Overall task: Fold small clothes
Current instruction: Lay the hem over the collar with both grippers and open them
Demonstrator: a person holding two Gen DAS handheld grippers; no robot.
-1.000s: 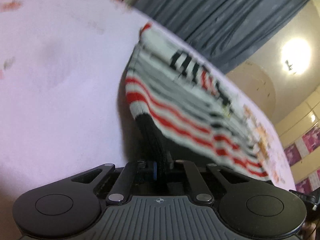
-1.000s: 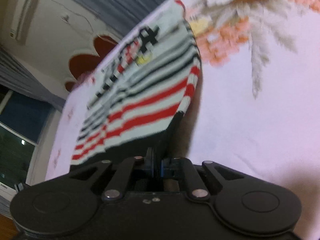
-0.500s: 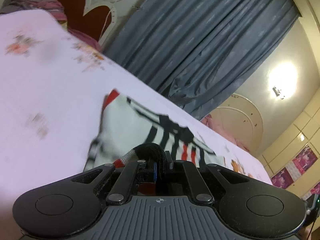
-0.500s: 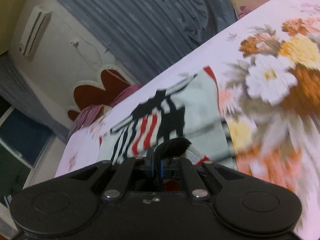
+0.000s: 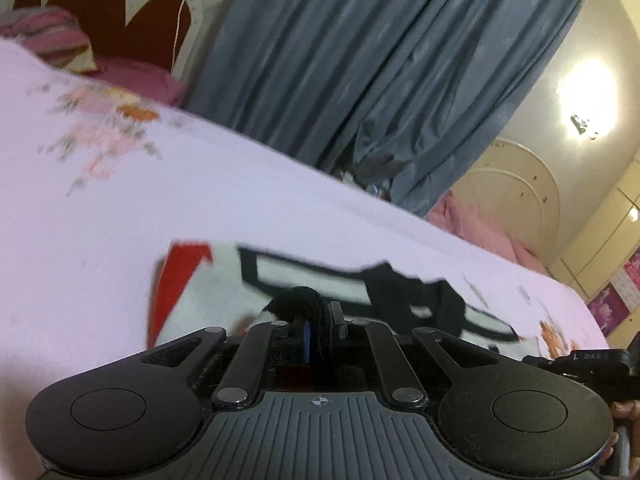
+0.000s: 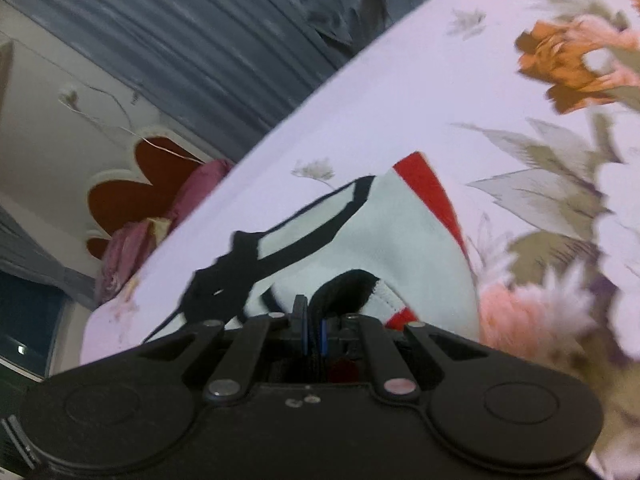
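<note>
Two grips matter: left gripper [image 5: 320, 320] fingers stay-free pinch the garment [image 5: 224, 280] hem on the bed [image 5: 120, 216] just ahead, while right gripper [image 6: 314, 320] fingers are opening around theirs, so uneven release could skew the fold.

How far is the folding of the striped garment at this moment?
Done: the white, red and black knitted garment lies on the floral bedsheet. In hand: left tongs and right tongs pinch its black hem; the right is opening. Left: release, further folds.
</note>
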